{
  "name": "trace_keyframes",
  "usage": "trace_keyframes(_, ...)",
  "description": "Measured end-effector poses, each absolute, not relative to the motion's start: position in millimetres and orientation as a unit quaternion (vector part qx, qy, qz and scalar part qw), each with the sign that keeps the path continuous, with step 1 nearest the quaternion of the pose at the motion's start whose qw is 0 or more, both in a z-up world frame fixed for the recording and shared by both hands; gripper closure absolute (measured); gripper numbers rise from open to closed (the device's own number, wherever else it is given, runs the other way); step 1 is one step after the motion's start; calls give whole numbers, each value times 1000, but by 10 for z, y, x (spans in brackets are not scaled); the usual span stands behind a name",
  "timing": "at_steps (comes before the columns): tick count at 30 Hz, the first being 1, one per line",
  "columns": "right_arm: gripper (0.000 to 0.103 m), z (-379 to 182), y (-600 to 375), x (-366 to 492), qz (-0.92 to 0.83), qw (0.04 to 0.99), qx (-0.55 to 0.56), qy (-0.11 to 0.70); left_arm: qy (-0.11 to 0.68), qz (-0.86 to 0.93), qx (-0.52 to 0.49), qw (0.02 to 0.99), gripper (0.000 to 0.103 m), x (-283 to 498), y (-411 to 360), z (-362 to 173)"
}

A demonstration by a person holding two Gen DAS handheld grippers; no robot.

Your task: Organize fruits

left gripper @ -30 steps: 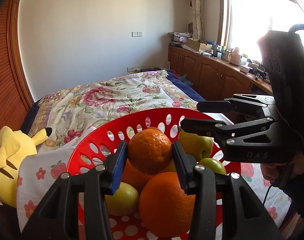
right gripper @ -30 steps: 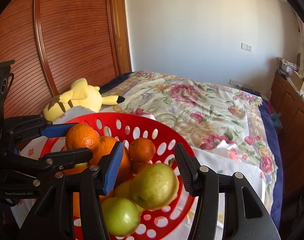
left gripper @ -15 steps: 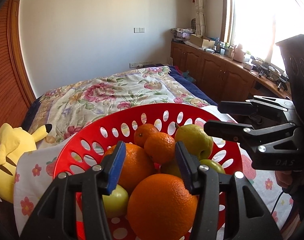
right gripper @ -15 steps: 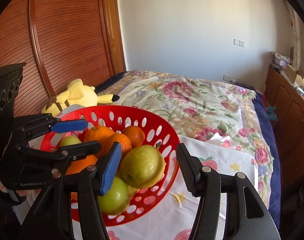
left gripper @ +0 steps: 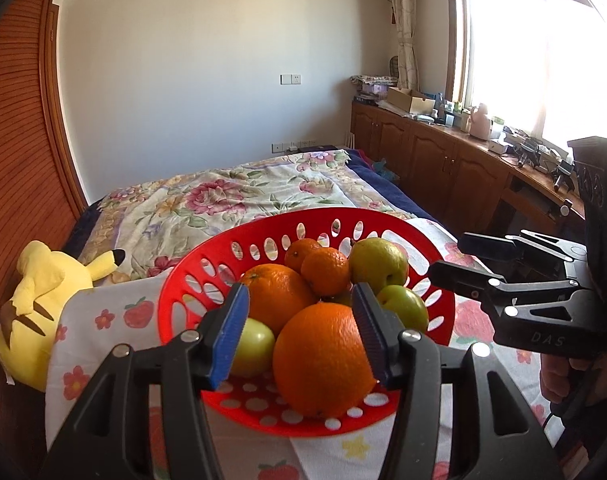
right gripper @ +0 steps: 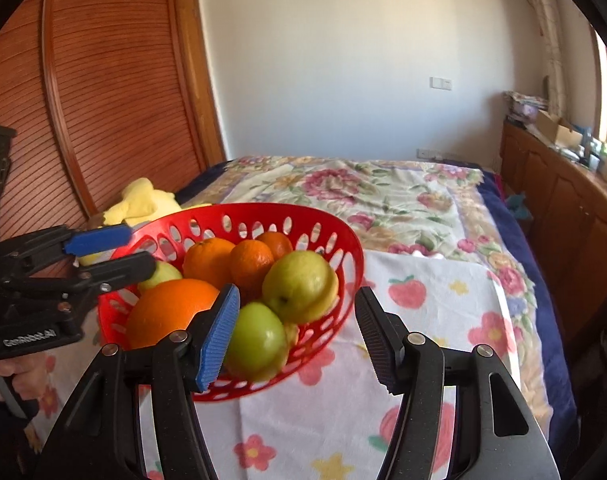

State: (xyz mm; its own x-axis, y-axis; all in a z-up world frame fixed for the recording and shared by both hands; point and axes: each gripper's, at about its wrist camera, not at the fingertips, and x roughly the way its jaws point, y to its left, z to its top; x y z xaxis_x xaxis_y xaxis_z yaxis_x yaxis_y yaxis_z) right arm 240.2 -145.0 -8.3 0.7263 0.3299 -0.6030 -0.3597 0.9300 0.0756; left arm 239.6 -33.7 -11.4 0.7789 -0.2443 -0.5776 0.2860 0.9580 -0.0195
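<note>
Fruit piled in red basket (left gripper: pixel 191 280) on bed. Left gripper (left gripper: pixel 299 330) and right gripper (right gripper: pixel 297 336), jaws just opened and empty, backed off from basket since placing orange (left gripper: pixel 325 264). Sorting apparently complete.

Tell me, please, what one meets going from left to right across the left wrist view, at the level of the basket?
Yellow plush toy → red basket of fruit → right claw, jaws open, at the picture's right edge.

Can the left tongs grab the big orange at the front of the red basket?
Probably yes. The big orange sits on top at the near side of the red basket, right ahead of the left tongs, which are open, have just been opening, hold nothing, and have nothing in the way.
</note>
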Motion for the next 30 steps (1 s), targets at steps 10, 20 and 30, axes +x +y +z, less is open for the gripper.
trace_keyframes(10,37,256,-1451,1971,152,948,-32,277,257,-130,26,957,28,1873,-138,204)
trace_keyframes(20,26,606,-1458,1610,141,962,-27,233,214,-116,32,970,10,1464,-69,437)
trace_keyframes(30,19,703,-1404,1307,137,967,-27,215,191,-96,11,977,10,1124,46,533)
